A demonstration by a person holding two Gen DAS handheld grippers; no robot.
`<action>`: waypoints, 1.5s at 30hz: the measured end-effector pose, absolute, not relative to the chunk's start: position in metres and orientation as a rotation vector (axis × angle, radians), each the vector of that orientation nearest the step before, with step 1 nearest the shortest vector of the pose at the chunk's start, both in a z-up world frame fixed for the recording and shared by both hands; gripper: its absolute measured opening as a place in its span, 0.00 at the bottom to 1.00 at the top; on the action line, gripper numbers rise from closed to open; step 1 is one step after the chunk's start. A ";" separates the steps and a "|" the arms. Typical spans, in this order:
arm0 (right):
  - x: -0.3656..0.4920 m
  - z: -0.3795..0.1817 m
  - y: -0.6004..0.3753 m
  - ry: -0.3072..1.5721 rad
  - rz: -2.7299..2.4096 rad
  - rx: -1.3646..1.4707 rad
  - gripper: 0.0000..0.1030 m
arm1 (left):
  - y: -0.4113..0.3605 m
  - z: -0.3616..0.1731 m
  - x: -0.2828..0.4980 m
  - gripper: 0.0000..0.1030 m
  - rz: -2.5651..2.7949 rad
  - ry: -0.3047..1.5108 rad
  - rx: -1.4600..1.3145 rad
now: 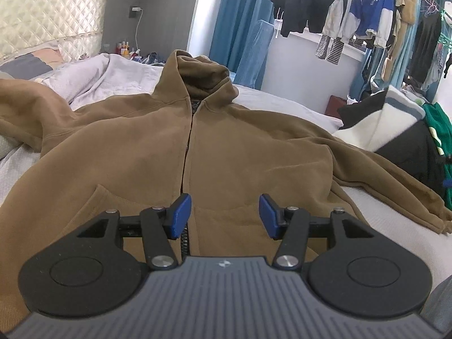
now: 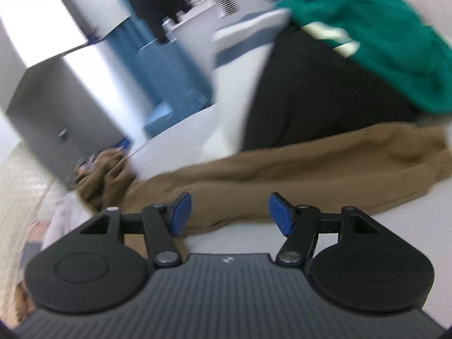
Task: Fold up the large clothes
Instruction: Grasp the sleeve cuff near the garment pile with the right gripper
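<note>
The brown hoodie lies face up and spread across the bed, filling mid-frame. It looks thick, soft and floppy, so I judge cuffs and hem the best holds. My left gripper hangs half open and empty over its zip. My right gripper, also half open and empty, faces the sleeve. A clothes pile crowds the upper right; lower right is bare sheet.

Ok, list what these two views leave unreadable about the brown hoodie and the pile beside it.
- Brown zip-up hoodie: left wrist view, bottom hem hidden behind the left gripper.
- Its far sleeve: cut off by the left edge.
- Green garment on the black pile: right wrist view, motion blur hides what they are.
</note>
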State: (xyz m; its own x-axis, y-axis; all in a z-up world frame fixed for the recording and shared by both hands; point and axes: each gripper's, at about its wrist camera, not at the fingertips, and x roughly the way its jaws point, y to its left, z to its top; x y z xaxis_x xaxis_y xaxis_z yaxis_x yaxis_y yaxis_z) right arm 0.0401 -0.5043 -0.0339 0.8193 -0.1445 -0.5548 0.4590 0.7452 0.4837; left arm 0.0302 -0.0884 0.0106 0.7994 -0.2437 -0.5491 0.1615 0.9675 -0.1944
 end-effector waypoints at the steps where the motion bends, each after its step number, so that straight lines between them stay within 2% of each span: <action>1: 0.036 -0.040 -0.513 0.529 -0.366 0.666 0.63 | -0.089 0.011 0.030 0.60 -0.217 0.607 -0.143; 9: 0.013 -0.099 -0.567 0.578 -0.403 0.840 0.63 | -0.094 0.003 0.036 0.61 -0.210 0.637 -0.146; 10: 0.010 -0.107 -0.572 0.574 -0.407 0.870 0.67 | -0.095 0.001 0.037 0.61 -0.208 0.644 -0.144; 11: 0.008 -0.113 -0.577 0.566 -0.411 0.899 0.82 | -0.096 -0.001 0.039 0.61 -0.208 0.651 -0.144; 12: 0.005 -0.120 -0.582 0.550 -0.412 0.936 0.89 | -0.097 -0.002 0.041 0.61 -0.207 0.655 -0.144; 19: 0.002 -0.163 -0.607 0.500 -0.393 1.131 0.87 | -0.104 -0.013 0.053 0.62 -0.184 0.681 -0.141; 27: 0.006 -0.184 -0.626 0.231 -0.469 1.167 0.87 | -0.104 -0.024 0.067 0.62 -0.136 0.707 -0.161; 32: 0.018 -0.192 -0.640 0.117 -0.496 1.095 0.86 | -0.101 -0.029 0.076 0.62 -0.110 0.723 -0.183; 33: 0.021 -0.194 -0.642 0.108 -0.508 1.086 0.83 | -0.101 -0.029 0.077 0.62 -0.107 0.726 -0.185; 35: 0.026 -0.196 -0.649 0.105 -0.535 1.089 0.72 | -0.102 -0.030 0.080 0.62 -0.103 0.725 -0.181; 37: 0.032 -0.194 -0.653 0.114 -0.538 1.095 0.67 | -0.103 -0.029 0.080 0.62 -0.094 0.716 -0.168; 39: 0.032 -0.190 -0.657 0.145 -0.558 1.089 0.43 | -0.104 -0.029 0.080 0.62 -0.089 0.711 -0.160; 41: 0.027 -0.188 -0.664 0.160 -0.540 1.106 0.34 | -0.104 -0.028 0.079 0.62 -0.088 0.708 -0.161; 45: 0.021 -0.171 -0.662 0.207 -0.526 1.055 0.28 | -0.100 -0.024 0.076 0.62 -0.089 0.691 -0.164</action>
